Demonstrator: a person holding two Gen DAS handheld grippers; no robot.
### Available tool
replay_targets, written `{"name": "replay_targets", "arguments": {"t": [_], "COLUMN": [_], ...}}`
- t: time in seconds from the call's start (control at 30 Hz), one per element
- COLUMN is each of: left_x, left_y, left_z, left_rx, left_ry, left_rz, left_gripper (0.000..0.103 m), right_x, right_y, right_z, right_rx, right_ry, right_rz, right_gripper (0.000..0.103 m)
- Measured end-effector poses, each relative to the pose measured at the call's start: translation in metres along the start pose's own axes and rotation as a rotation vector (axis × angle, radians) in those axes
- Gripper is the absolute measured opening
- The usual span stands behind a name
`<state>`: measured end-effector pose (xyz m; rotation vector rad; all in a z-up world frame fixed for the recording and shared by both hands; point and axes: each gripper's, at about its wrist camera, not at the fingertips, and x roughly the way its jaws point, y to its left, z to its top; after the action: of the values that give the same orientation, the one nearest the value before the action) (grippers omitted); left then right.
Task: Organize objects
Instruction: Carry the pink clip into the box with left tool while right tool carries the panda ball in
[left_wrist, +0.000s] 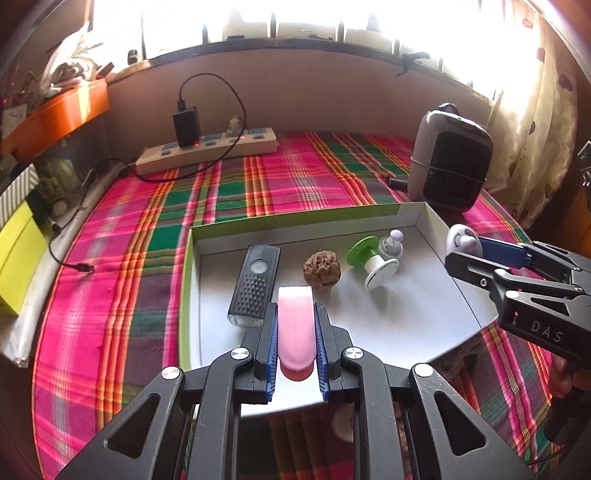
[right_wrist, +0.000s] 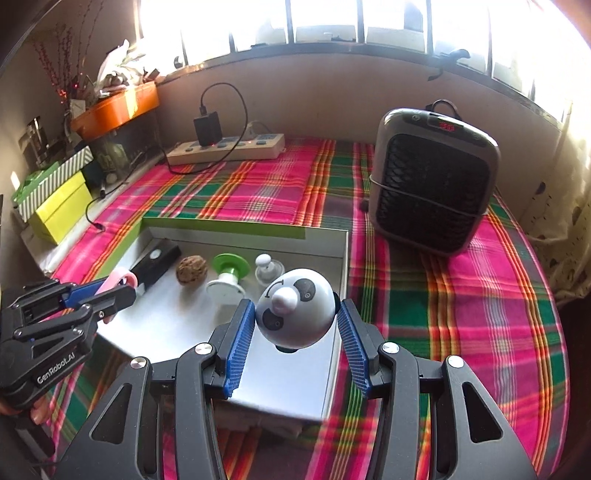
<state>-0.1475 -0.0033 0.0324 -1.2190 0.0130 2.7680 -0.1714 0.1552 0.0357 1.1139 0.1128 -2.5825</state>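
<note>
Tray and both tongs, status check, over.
Left tongs shut on pink piece, over tray. Right tongs shut on panda ball, above tray's right side. Four items already in tray; open floor in front of them.

Woven plaid cloth covers the table, matt and soft. The shallow box looks like smooth card with a pale matt floor. The pink piece appears frosted, rubbery. The panda ball is glossy plastic. The brown nut is rough and pitted. Blue ridged pads line matt black plastic jaws.
</note>
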Motion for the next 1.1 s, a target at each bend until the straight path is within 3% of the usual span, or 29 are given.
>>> {"name": "replay_targets", "arguments": {"t": [0.37,1.1], "left_x": [0.023,0.044], "left_y": [-0.002,-0.004], "left_z": [0.007,0.008], "left_rx": [0.003,0.018], "left_ry": [0.024,0.051], "left_rz": [-0.002,0.011], "left_gripper": [0.015,0.016], "right_x": [0.028,0.049], "right_y": [0.004,0.015], "right_z": [0.004,0.011], "right_rx": [-0.044,-0.105], "right_ry": [0.046,0.054], "right_rz": [-0.002,-0.005], "right_gripper": [0.048,0.048]}}
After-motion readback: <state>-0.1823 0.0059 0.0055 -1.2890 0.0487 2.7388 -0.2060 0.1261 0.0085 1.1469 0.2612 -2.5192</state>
